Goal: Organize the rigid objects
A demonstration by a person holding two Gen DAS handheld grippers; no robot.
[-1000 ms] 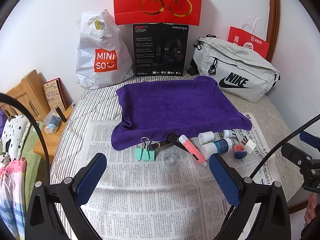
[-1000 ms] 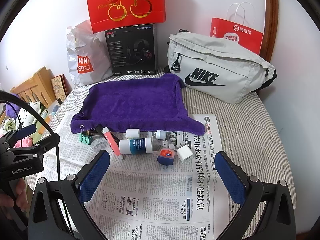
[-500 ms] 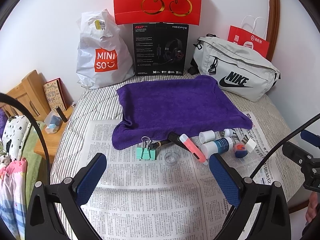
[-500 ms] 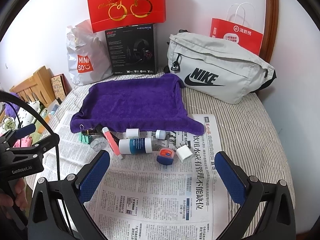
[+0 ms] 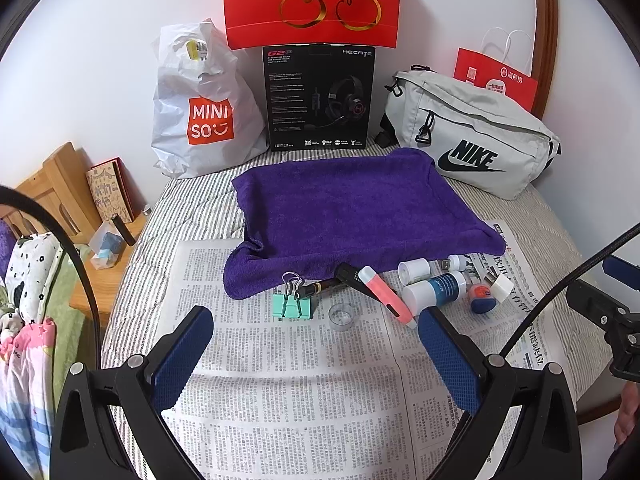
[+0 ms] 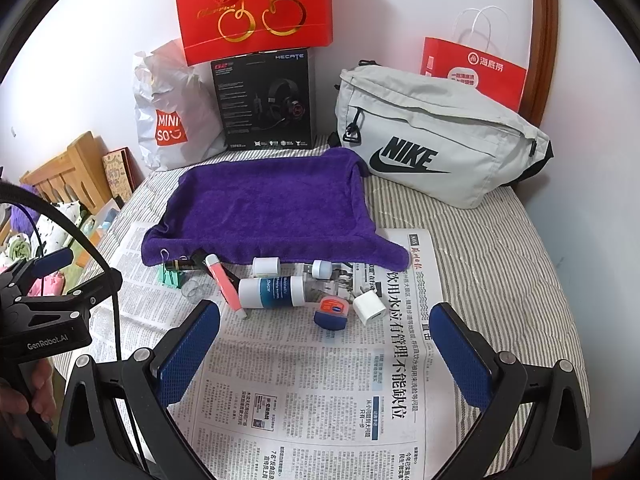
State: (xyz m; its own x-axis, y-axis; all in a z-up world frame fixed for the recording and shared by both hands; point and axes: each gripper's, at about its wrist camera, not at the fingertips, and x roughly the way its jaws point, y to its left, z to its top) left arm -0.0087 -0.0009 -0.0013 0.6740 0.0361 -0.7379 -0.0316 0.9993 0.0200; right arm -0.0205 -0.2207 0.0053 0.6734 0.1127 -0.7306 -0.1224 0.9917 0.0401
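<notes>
Small objects lie in a row on newspaper [image 5: 300, 392] in front of a purple towel [image 5: 352, 208]: a green binder clip [image 5: 291, 306], a clear cup [image 5: 341, 316], a pink highlighter [image 5: 385, 296], a white-and-blue bottle [image 6: 272, 292], a blue-orange tin [image 6: 331, 312] and a white charger cube [image 6: 369, 307]. My left gripper [image 5: 316, 352] is open and empty, short of the clip and cup. My right gripper [image 6: 326, 350] is open and empty, just short of the tin.
A Miniso bag [image 5: 200, 108], a black headset box [image 5: 319, 96], a red gift bag [image 5: 312, 0] and a grey Nike bag [image 5: 468, 140] stand along the wall behind the towel. A wooden bedside table [image 5: 100, 272] is at the left.
</notes>
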